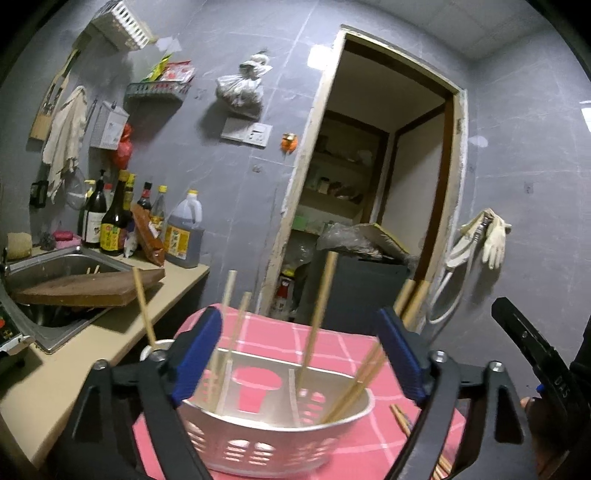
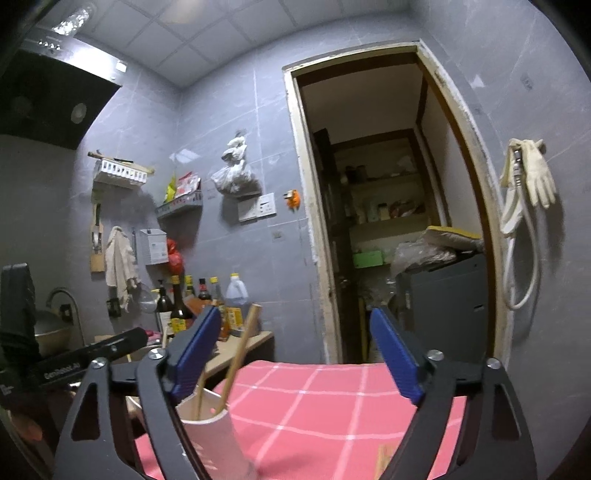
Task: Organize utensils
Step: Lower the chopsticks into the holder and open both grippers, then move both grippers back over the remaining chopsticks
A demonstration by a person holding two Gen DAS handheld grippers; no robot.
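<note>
Two open hand-held grippers, left (image 1: 299,354) and right (image 2: 295,354); one holder (image 1: 273,439) with several chopsticks (image 1: 317,314).

You worked in a dim kitchen with a cold bluish cast. Light came from a ceiling panel (image 2: 72,22) that glared white at the upper left of your right view, and it bounced as a bright patch off the wall tiles (image 1: 318,55). The hanging bag (image 1: 240,86) threw a soft shadow below itself. The chopsticks (image 1: 360,384) were smeared by motion blur. The doorway (image 2: 384,206) bowed heavily, and both frames' corners went black.
</note>
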